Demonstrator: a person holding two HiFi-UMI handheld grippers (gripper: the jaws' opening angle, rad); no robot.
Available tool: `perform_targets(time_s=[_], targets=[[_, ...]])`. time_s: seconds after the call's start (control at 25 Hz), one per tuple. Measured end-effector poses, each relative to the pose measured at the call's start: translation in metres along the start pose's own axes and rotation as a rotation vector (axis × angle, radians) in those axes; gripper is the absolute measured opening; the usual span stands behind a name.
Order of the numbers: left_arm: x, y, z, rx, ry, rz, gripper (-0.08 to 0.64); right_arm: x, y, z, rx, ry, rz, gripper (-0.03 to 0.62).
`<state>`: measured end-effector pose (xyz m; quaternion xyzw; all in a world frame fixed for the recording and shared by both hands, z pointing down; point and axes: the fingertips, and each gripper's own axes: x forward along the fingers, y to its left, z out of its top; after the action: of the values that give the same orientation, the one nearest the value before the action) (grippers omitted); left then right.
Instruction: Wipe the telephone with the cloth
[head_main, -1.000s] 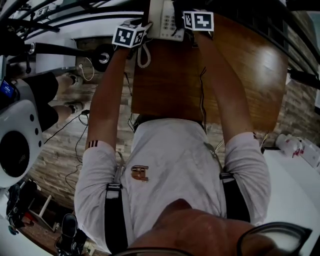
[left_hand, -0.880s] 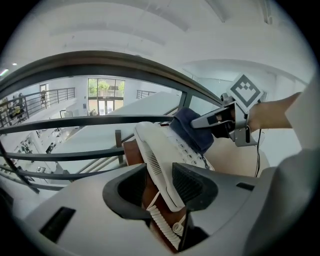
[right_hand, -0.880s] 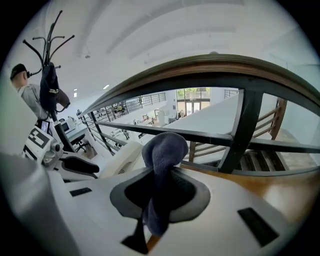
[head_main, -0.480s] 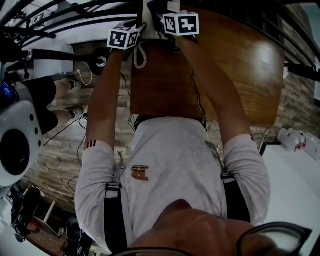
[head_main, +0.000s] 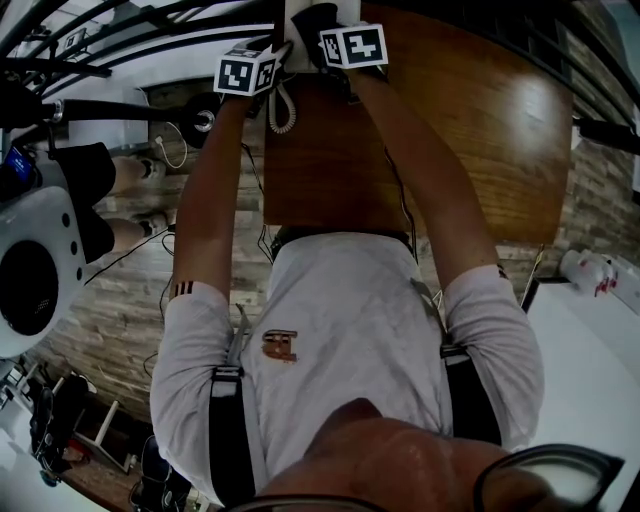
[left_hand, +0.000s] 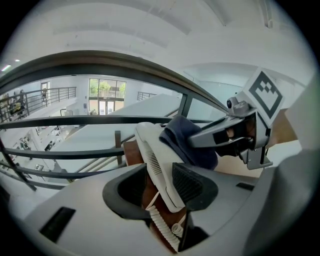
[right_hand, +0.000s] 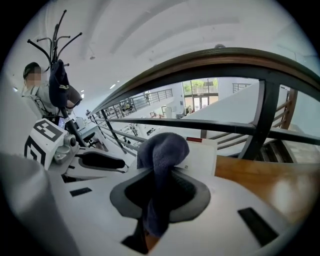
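Note:
My left gripper is shut on the white telephone handset, which stands tilted between its jaws. The coiled cord hangs below it. The dark blue cloth lies against the handset's upper side, held by my right gripper. In the right gripper view, the right gripper is shut on the cloth, with the white telephone base just behind it. In the head view, the left gripper and right gripper sit close together at the table's far edge, with the cord between them.
The wooden table stretches to the right of both arms. A dark metal railing runs just beyond its far edge. A coat stand with a cap and a person are off to the left. A white machine stands on the floor at left.
My right gripper has moved left with the cloth, closer to the left gripper. The telephone base has slipped out past the head view's top edge. The left gripper has barely shifted.

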<state>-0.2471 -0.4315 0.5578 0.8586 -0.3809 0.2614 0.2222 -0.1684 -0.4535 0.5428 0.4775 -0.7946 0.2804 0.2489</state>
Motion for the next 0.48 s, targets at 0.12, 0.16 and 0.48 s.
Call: perform_targets(time_s=[0.12,0.16,0.48], targets=[[0.001,0.001,0.000,-0.002,-0.004,-0.003,0.158,-0.008,-0.022,-0.007,-0.005,0.014,-0.043,0.078],[0.001,0.001,0.000,-0.002,-0.005,-0.005,0.158,-0.011,-0.030,-0.010,0.001,0.018,-0.059,0.078],[0.000,-0.001,-0.001,0.006,-0.008,-0.007,0.158,-0.044,-0.055,-0.025,0.070,-0.013,-0.111,0.078]])
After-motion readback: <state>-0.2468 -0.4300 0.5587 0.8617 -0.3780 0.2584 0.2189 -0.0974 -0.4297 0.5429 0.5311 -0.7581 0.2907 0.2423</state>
